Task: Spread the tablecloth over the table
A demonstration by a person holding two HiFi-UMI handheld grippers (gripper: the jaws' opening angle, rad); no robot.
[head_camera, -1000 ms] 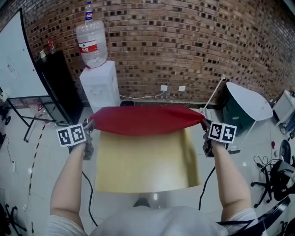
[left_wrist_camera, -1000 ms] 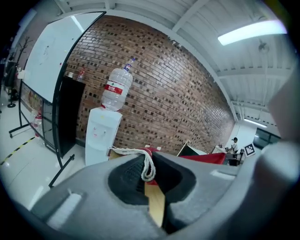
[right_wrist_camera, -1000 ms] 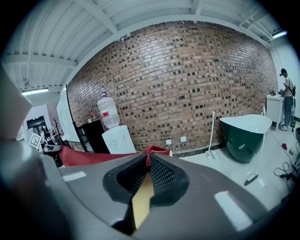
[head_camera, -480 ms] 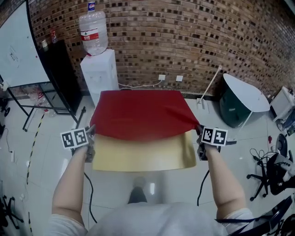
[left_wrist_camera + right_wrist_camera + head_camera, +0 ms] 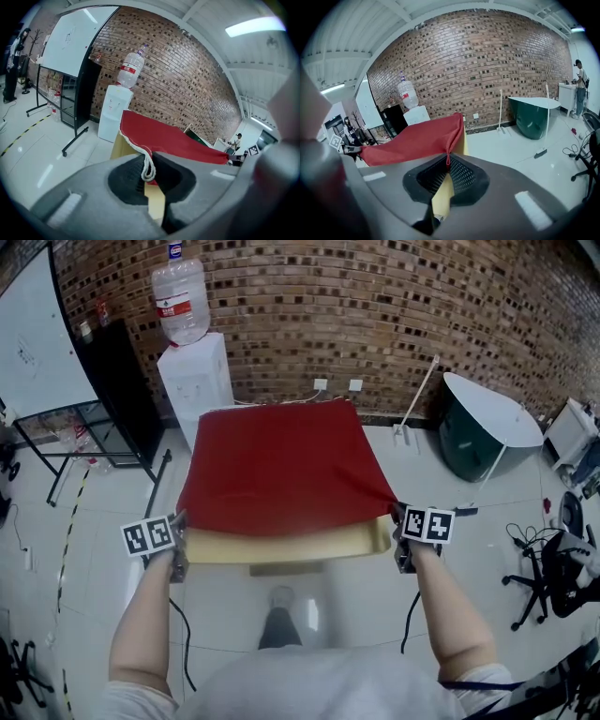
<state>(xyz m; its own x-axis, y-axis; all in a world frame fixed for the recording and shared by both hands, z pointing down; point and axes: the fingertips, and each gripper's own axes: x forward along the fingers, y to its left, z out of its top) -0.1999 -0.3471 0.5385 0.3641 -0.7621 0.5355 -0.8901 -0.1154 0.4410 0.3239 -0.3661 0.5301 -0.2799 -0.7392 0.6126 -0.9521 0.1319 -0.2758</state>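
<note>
Now we are drawing the red tablecloth (image 5: 277, 470) back toward ourselves across the counter (image 5: 281, 547), and the change is plain. A second ago the cloth was bunched in a band over the counter's far edge with most of the yellow top bare. Now it is lying flat over nearly all of that top, leaving only a narrow strip uncovered along the counter's near edge. We are keeping the left tool (image 5: 180, 526) pressed together on the cloth's near left corner, where the white corded hem (image 5: 148, 169) is looping between its jaws. The right tool (image 5: 445, 161) is likewise pinching the near right corner, just off the counter's near right corner. Both tools have been coming down and back toward the counter's near side. We are judging the spread almost finished: what is remaining is to carry the hem past the counter's near edge, lower it, and release evenly so the cloth is not skewing.
</note>
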